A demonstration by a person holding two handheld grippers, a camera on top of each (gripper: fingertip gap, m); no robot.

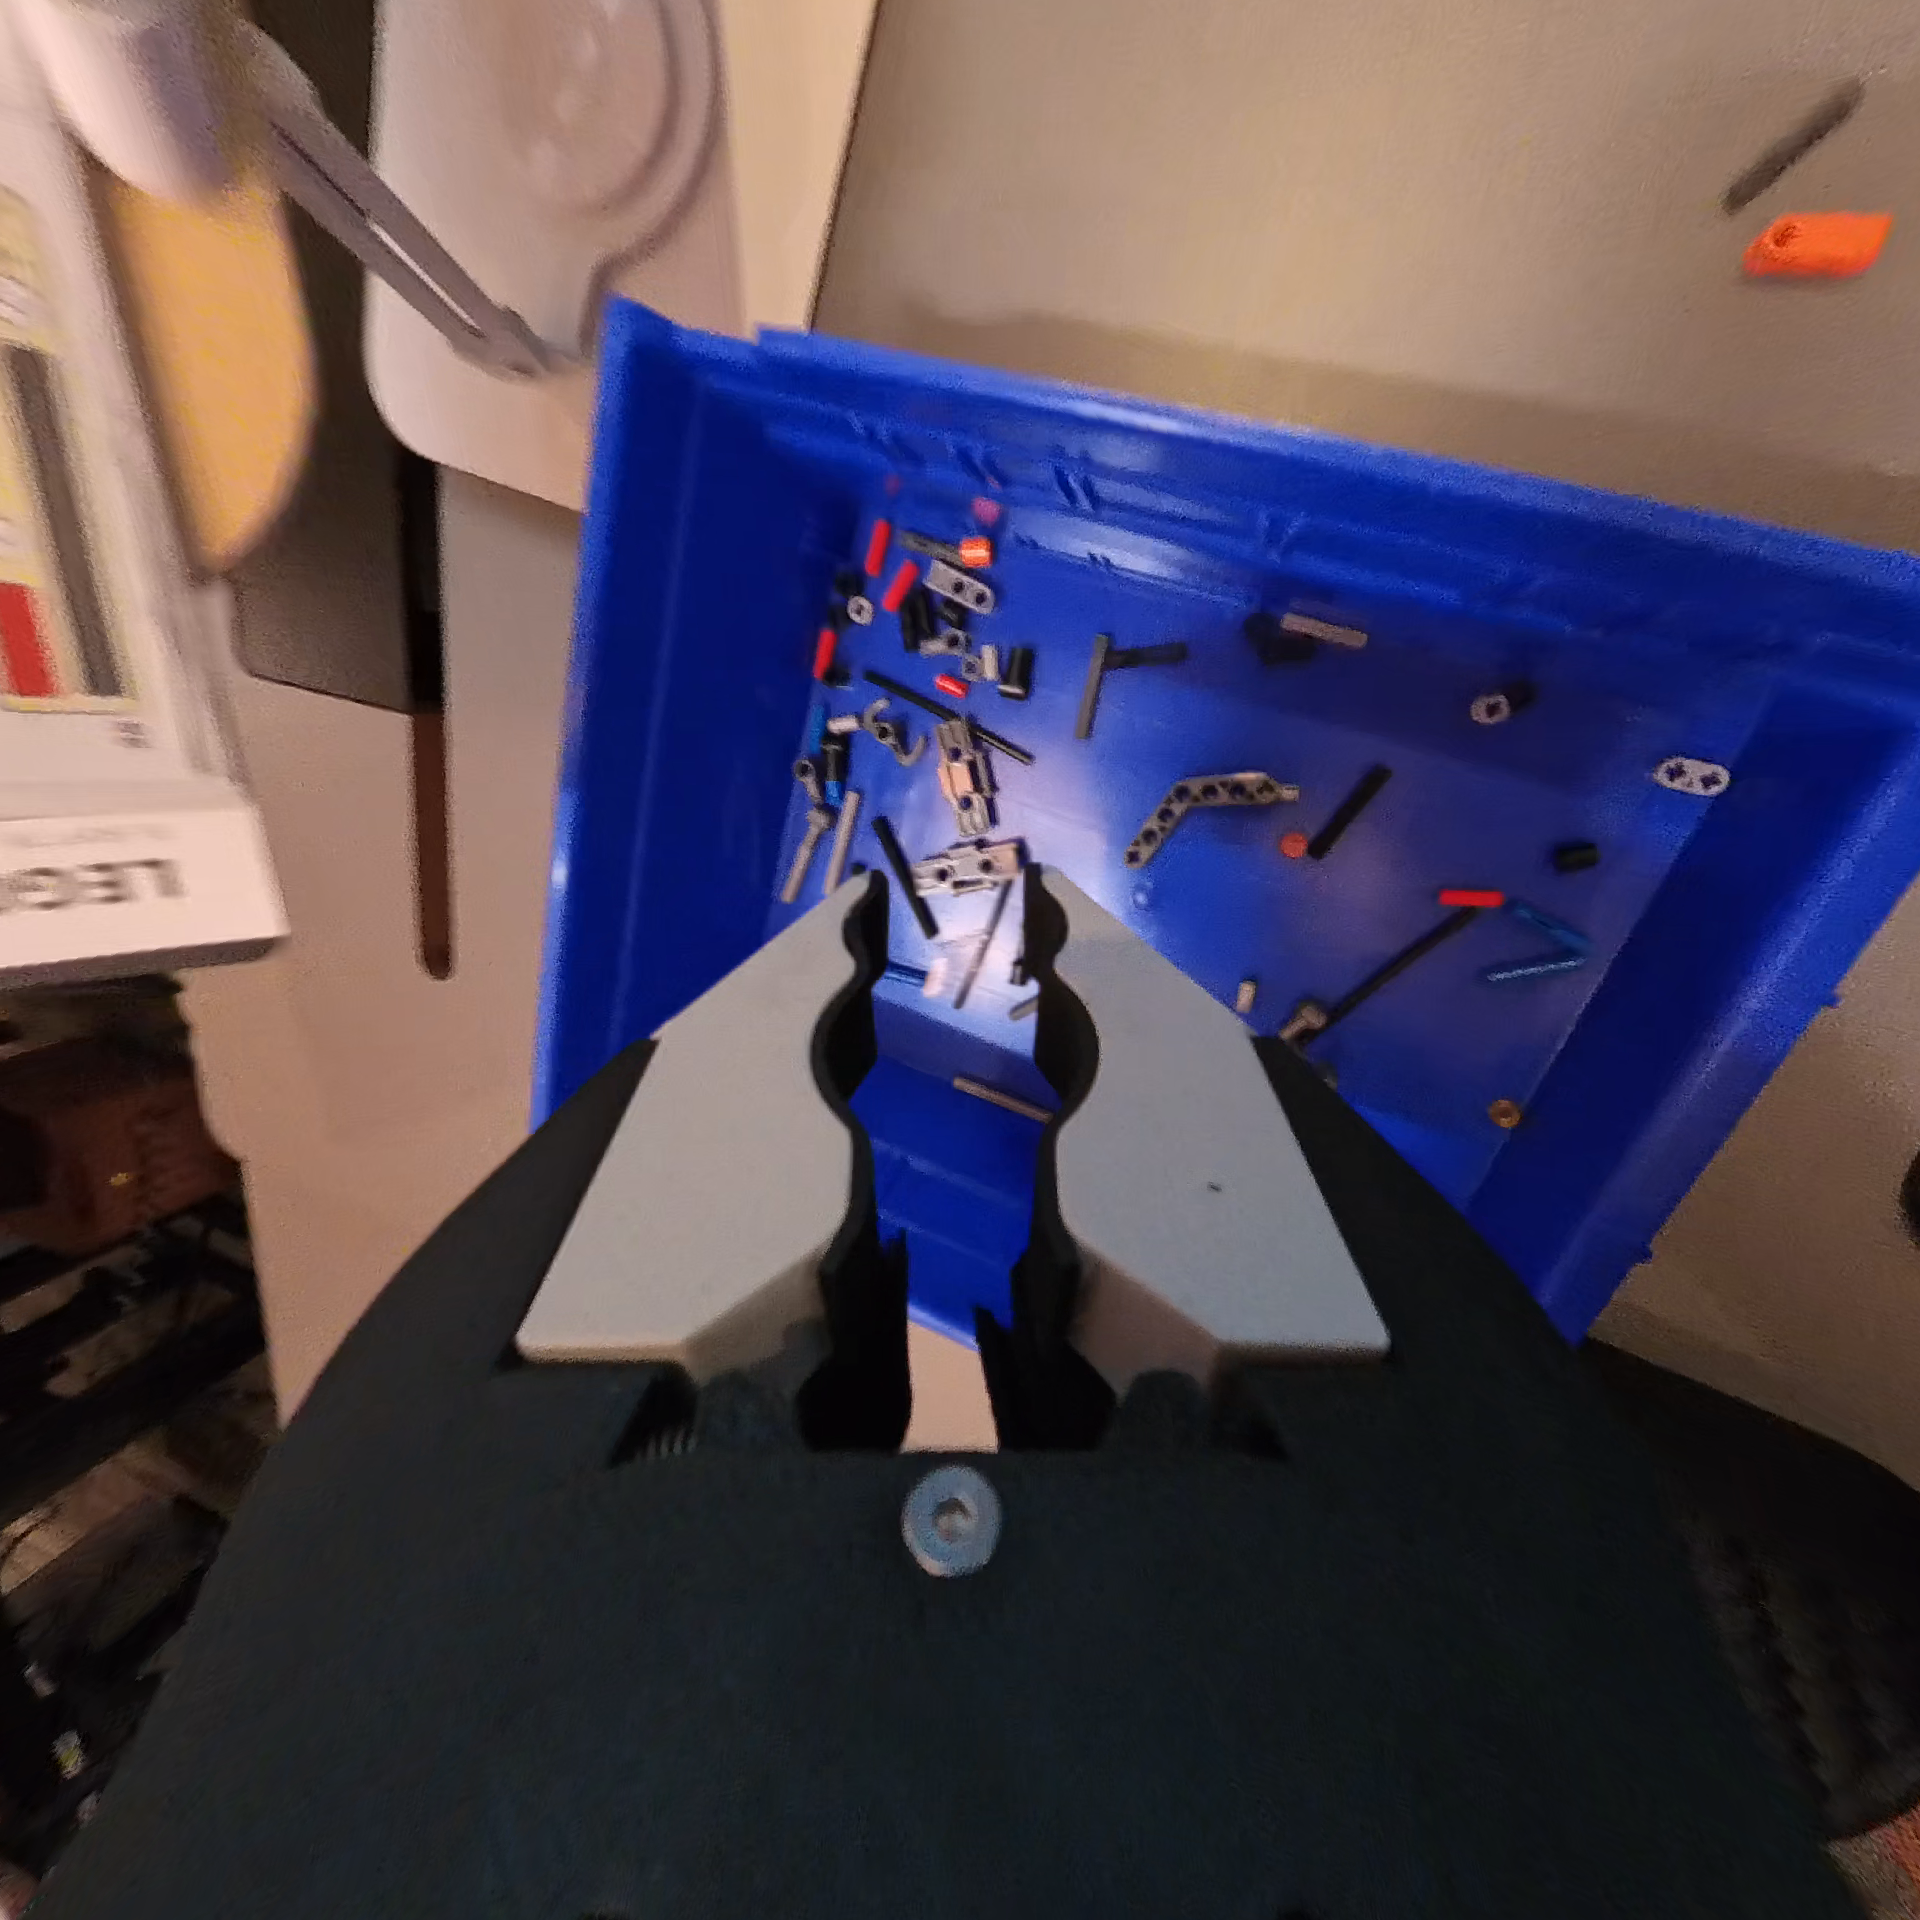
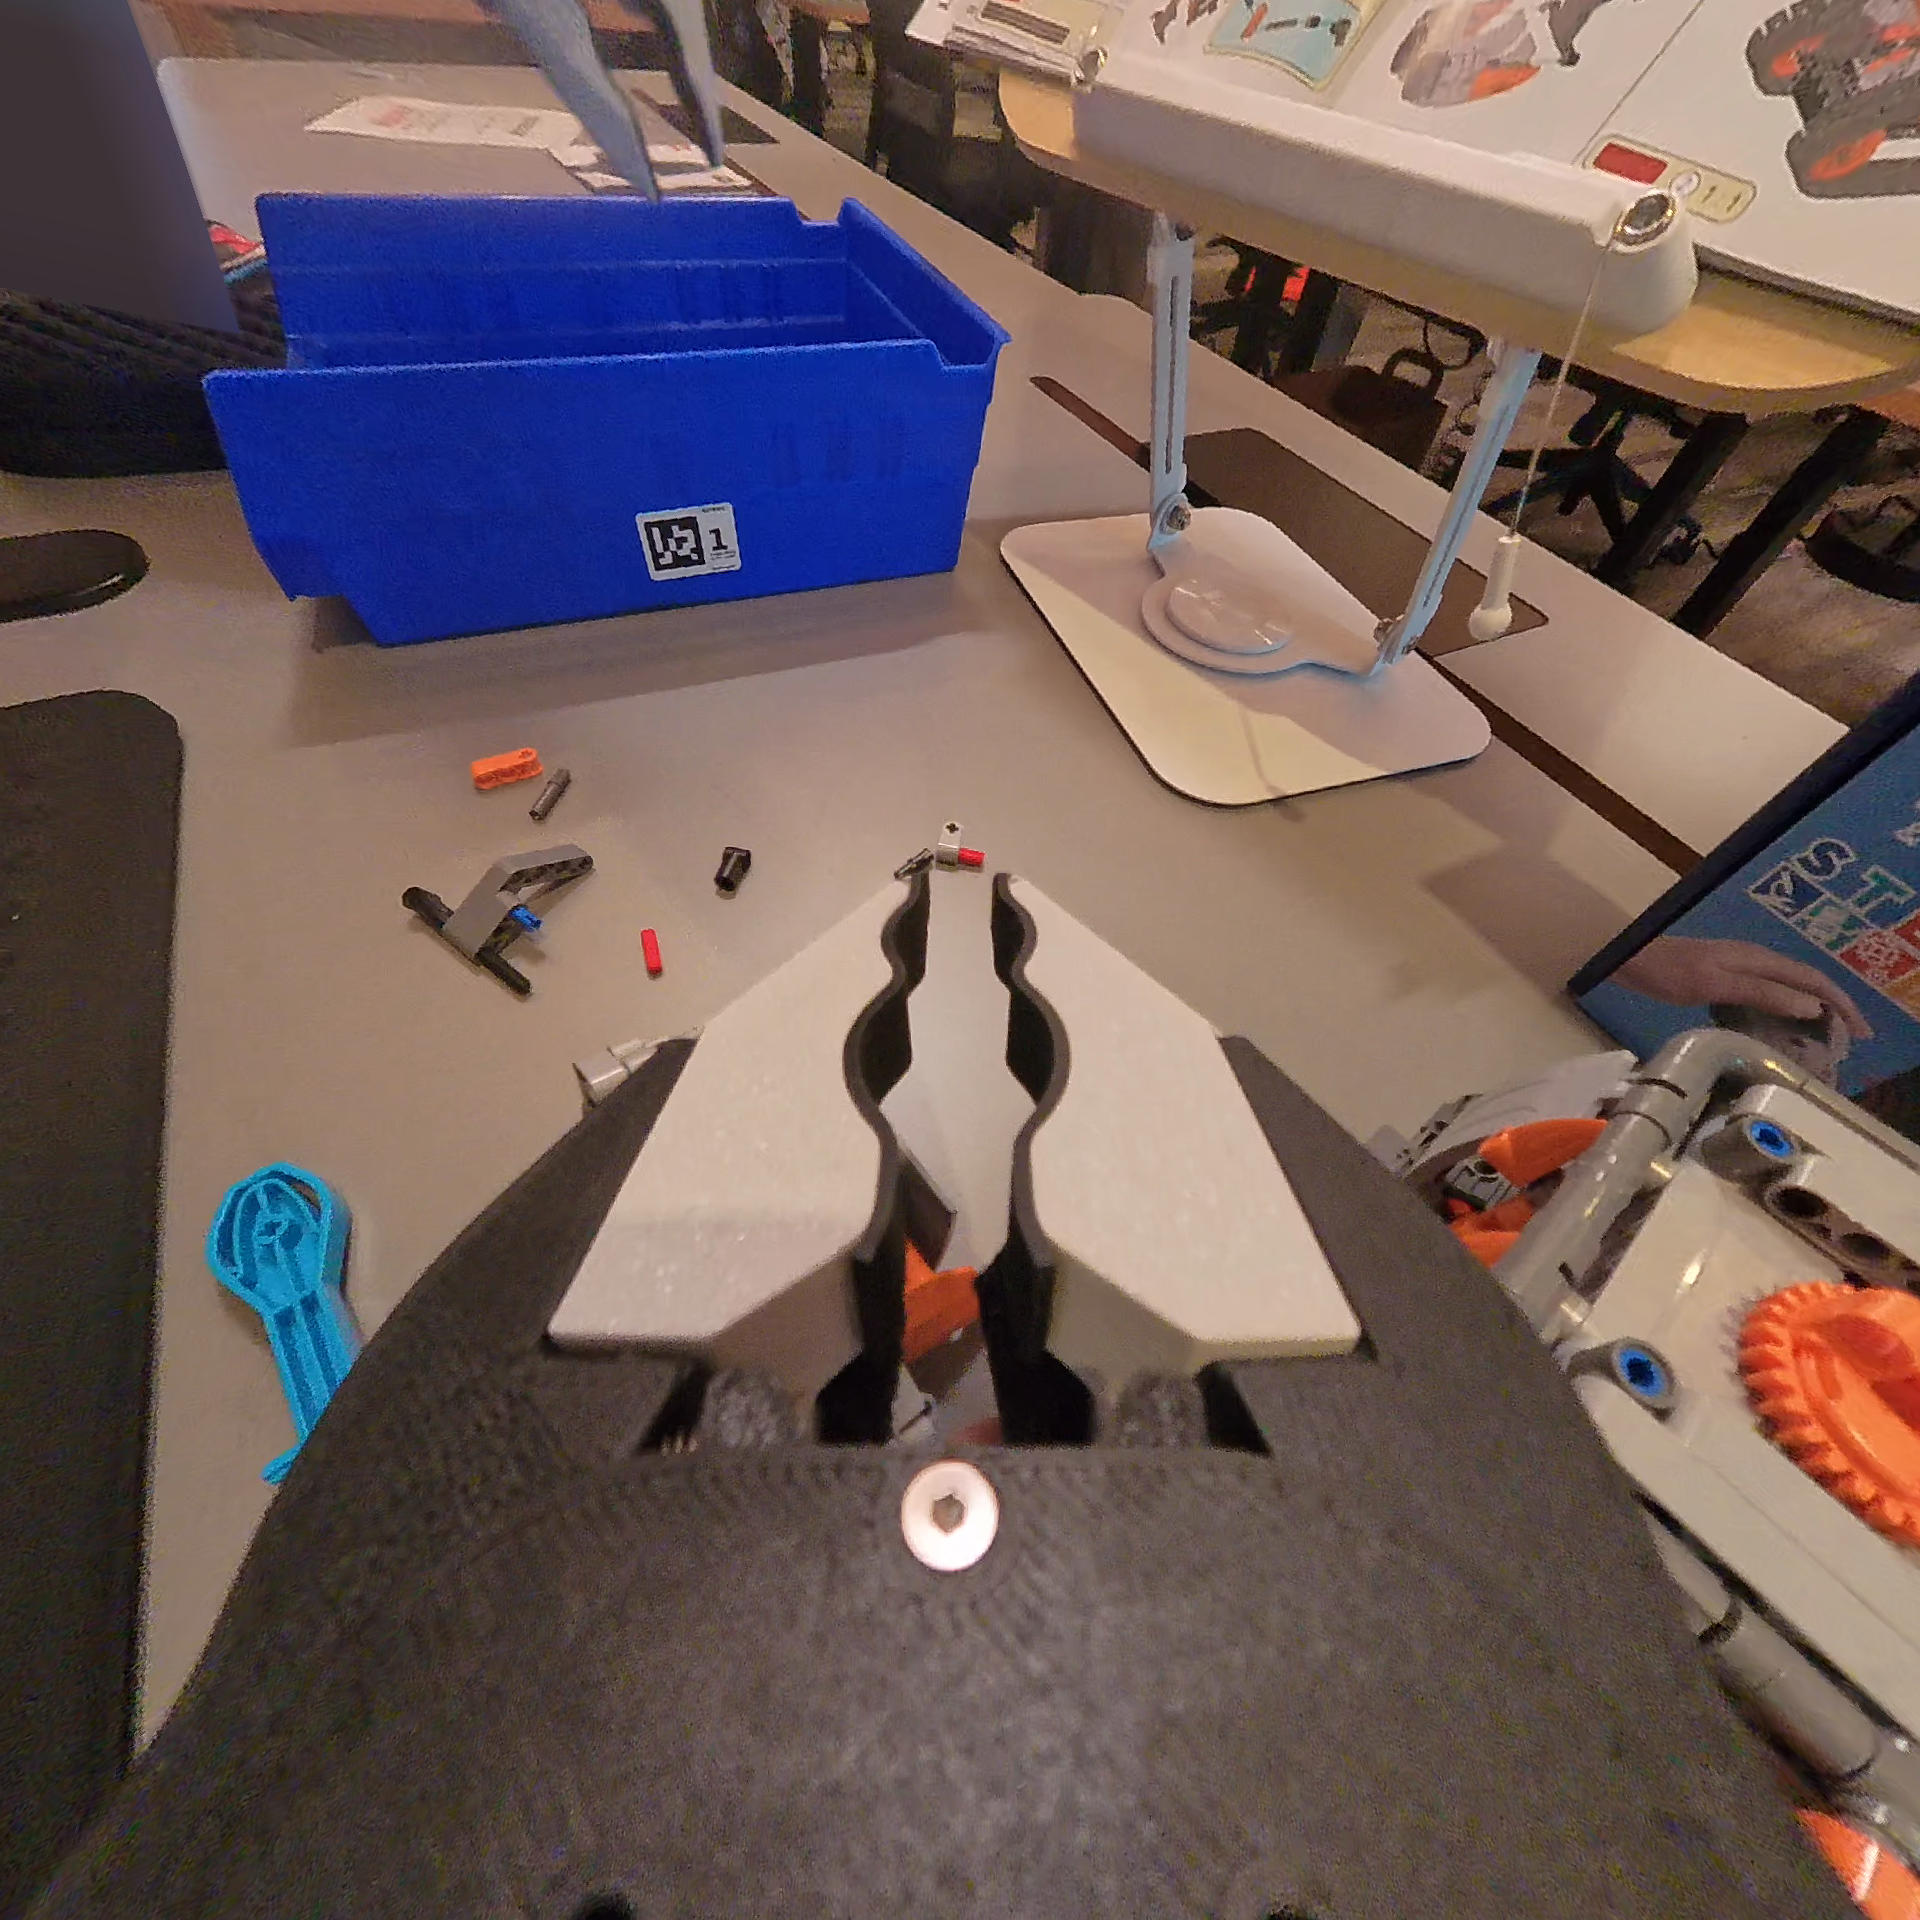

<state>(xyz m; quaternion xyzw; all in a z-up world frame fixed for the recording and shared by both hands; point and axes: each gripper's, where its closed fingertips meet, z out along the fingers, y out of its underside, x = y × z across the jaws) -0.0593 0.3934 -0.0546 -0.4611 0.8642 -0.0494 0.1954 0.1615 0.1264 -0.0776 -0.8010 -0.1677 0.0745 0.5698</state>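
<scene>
The left gripper (image 1: 951, 899) hangs over the blue bin (image 1: 665, 727), its grey fingers spread with a clear gap and nothing between them. In the left wrist view the bin fills the centre and right of the frame, and its floor is strewn with small building parts: red pins, black axles, a bent grey beam (image 1: 1205, 816) near the middle, and a dense cluster at upper left of the bin floor. An orange piece (image 1: 1813, 244) lies on the table at the frame's upper right.

The right gripper (image 2: 956, 883) points low over the grey table (image 2: 831, 727), its fingers parted, gripping nothing; a small grey connector with a red pin (image 2: 958, 847) lies just beyond the tips. In the right wrist view the bin sits at upper left and bears a white sticker with a black square code (image 2: 688, 540) on its near wall. Loose parts lie at centre left: a grey angled assembly (image 2: 509, 904), a black bush (image 2: 731, 868), a red pin (image 2: 650, 949). A light-blue tool (image 2: 281, 1288) lies at lower left. A white stand (image 2: 1257, 634) holding a printed instruction booklet (image 2: 1558, 62) occupies the upper right, and a partly built grey-and-orange model (image 2: 1745, 1299) sits at the right edge.
</scene>
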